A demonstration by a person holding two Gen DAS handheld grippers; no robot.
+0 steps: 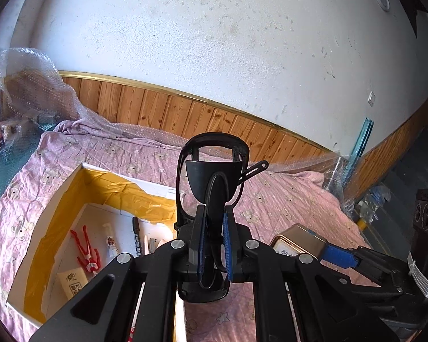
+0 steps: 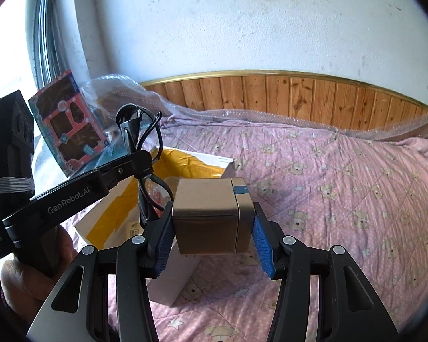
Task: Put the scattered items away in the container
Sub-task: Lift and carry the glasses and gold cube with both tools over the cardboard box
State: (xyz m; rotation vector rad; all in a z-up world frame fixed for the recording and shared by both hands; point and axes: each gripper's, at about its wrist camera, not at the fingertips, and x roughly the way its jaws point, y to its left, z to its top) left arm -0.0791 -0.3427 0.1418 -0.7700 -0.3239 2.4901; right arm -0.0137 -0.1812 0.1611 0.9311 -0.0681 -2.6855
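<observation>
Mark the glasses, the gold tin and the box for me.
glasses (image 1: 214, 171), left wrist view, on the dark nose bridge.
gold tin (image 2: 205, 222), right wrist view, on its front face.
box (image 1: 105, 182), left wrist view, on the yellow-taped inner wall.

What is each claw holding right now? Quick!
Left gripper: jaws shut on the black glasses.
Right gripper: jaws shut on the gold tin.
</observation>
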